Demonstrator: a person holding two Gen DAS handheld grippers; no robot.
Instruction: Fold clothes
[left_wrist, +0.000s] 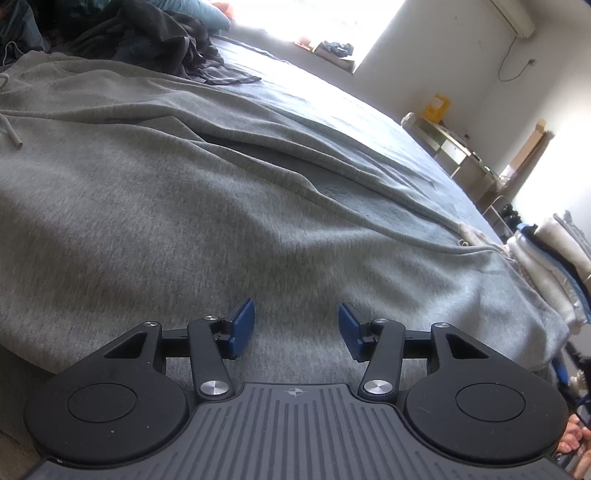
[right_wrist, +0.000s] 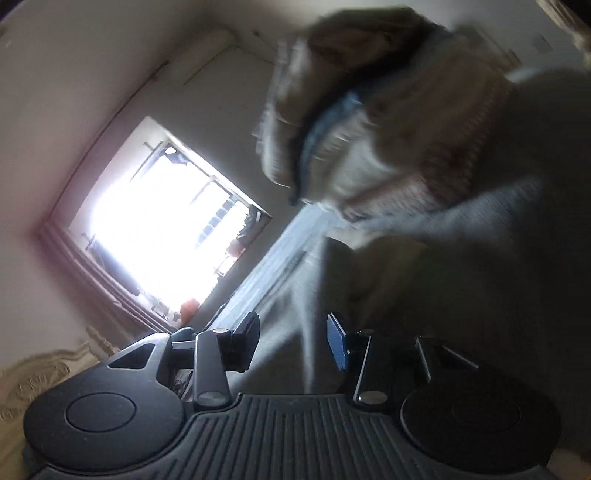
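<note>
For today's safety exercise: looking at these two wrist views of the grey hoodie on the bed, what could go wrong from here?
1. The left gripper hovers with jaws apart over the grey hoodie; closing here may pinch both layers.
2. The drawstring lies loose and could get folded inside.
3. The right gripper view is blurred close to the folded stack; it might knock it.

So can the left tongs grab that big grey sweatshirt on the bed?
Probably yes. The left tongs stand open right above the big grey fleece sweatshirt, with nothing between them and the cloth. It lies flat, though, so they may need to pinch up a fold.
</note>
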